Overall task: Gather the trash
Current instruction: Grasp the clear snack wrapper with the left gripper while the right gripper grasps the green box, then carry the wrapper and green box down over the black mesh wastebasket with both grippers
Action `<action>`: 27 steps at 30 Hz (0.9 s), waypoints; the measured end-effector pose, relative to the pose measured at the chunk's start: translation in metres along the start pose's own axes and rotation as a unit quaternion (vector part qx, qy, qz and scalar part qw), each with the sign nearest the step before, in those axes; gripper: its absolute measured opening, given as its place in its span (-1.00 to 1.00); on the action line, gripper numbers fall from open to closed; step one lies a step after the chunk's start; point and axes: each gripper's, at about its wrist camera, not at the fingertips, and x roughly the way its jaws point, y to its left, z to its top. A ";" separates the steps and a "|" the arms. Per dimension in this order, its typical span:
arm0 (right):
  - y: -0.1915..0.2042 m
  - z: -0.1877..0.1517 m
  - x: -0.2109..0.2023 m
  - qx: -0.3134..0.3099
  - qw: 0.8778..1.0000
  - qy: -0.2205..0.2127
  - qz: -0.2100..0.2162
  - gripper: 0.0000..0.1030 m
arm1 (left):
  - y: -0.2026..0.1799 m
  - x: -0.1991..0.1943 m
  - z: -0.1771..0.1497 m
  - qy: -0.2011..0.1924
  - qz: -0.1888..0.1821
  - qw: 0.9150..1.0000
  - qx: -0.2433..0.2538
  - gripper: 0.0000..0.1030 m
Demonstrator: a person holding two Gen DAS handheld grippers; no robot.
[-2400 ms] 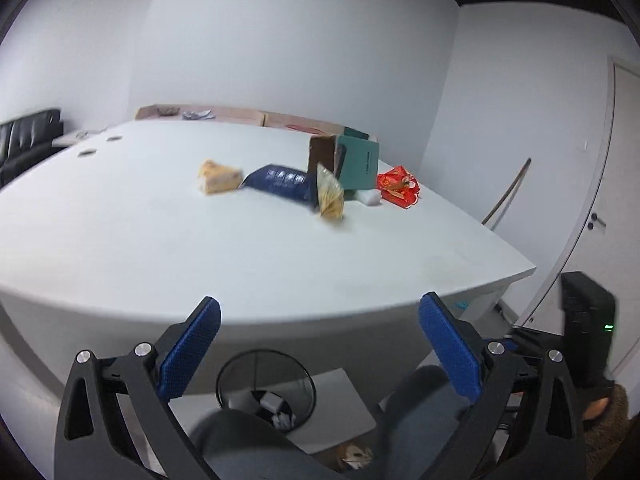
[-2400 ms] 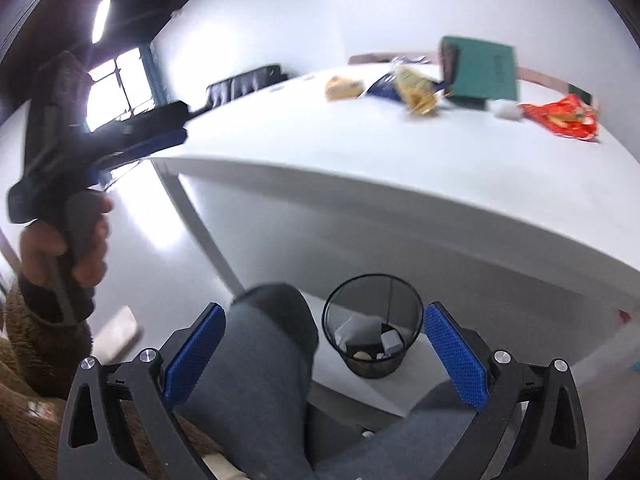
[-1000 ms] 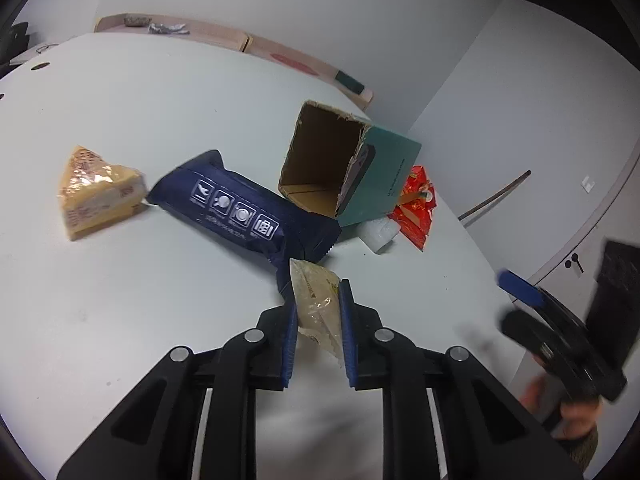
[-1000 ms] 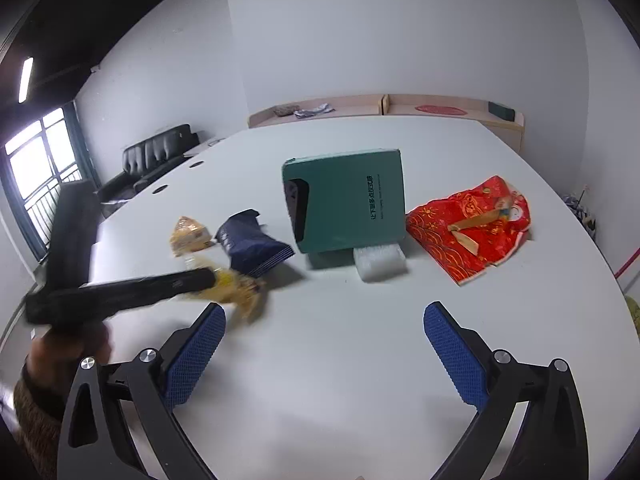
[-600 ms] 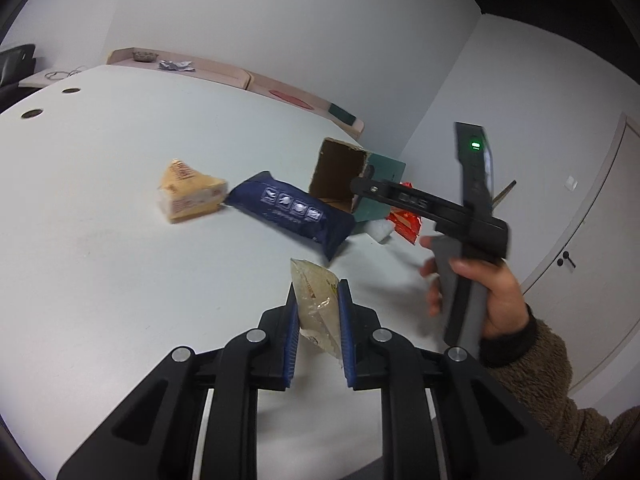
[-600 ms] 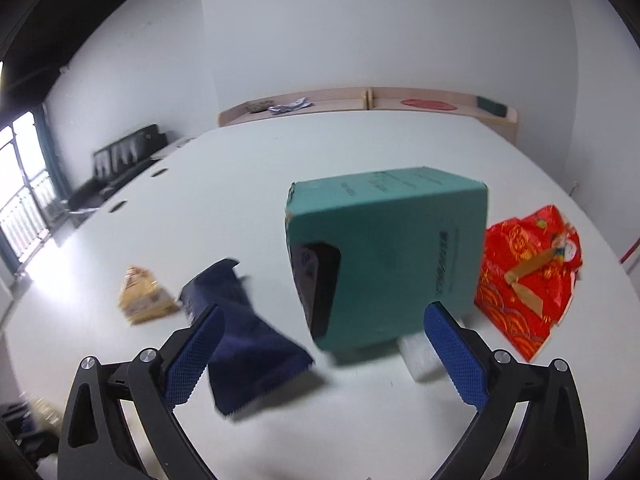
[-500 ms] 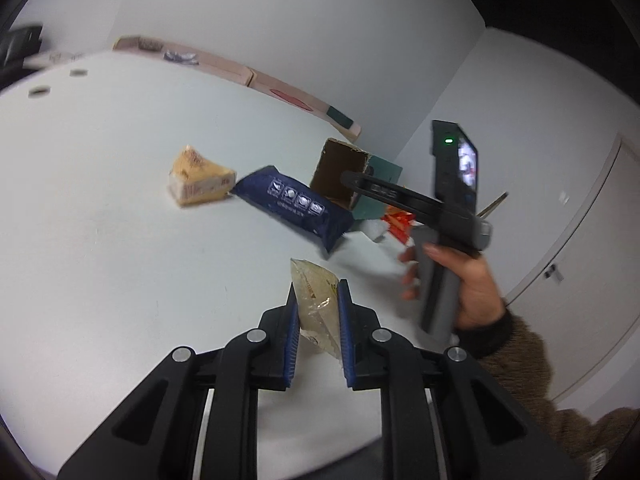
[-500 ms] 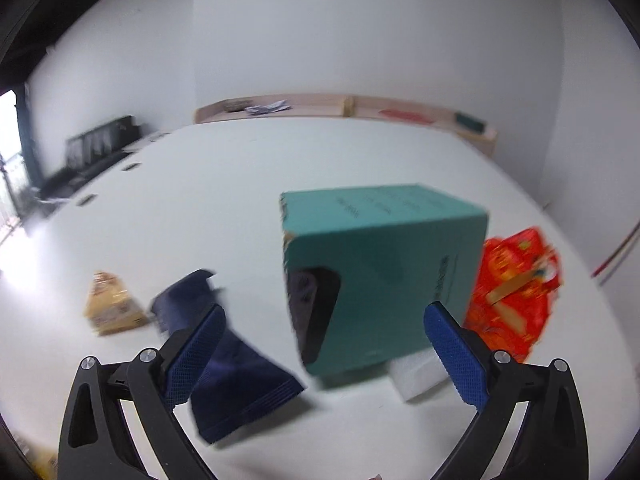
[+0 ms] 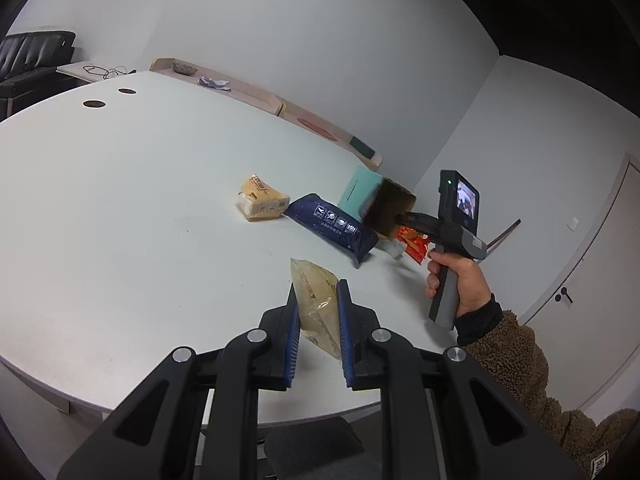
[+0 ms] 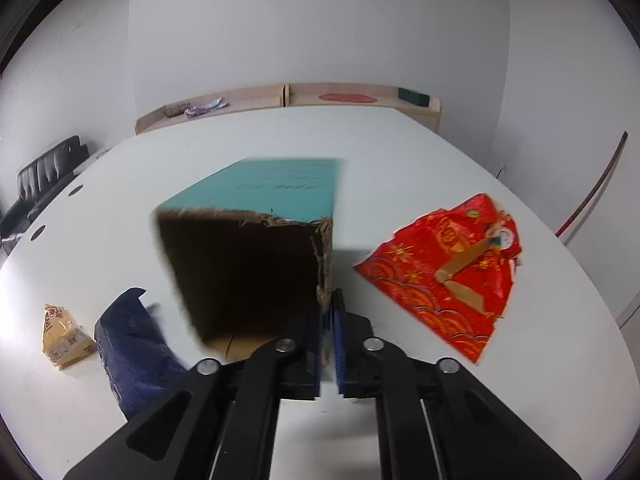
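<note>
Teal cardboard box [image 10: 256,240], frame centre: one torn wall pinched in right gripper [image 10: 328,340]; thin grip may tear or, seemingly mid-lift, swing. Crinkly wrapper [image 9: 316,304], lower centre: clamped by left gripper [image 9: 318,320]; could slip.

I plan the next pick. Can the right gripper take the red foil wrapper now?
Probably not yet. The right gripper has its jaws shut on a wall of the teal cardboard box. The red foil wrapper lies uncovered beside it, so an empty gripper could reach.
</note>
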 end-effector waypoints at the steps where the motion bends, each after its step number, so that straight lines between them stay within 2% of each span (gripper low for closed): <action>1: -0.007 0.000 -0.004 0.000 1.000 -0.005 0.010 -0.84 | -0.002 -0.002 0.000 -0.002 0.002 1.000 0.003 -0.65; 3: -0.015 -0.001 -0.015 -0.011 1.000 -0.020 0.011 -0.85 | -0.005 -0.005 -0.001 -0.006 0.006 1.000 0.007 -0.65; 8: -0.036 -0.006 -0.051 -0.019 0.995 -0.045 0.082 -0.86 | -0.024 -0.009 -0.001 -0.018 0.009 0.999 0.041 -0.65; 16: -0.058 -0.045 -0.106 -0.019 0.991 -0.065 0.112 -0.86 | -0.060 0.001 -0.002 -0.022 -0.010 0.996 0.080 -0.65; 27: -0.094 -0.089 -0.174 -0.015 0.986 -0.094 0.134 -0.86 | -0.091 0.010 -0.008 -0.022 -0.028 0.994 0.103 -0.65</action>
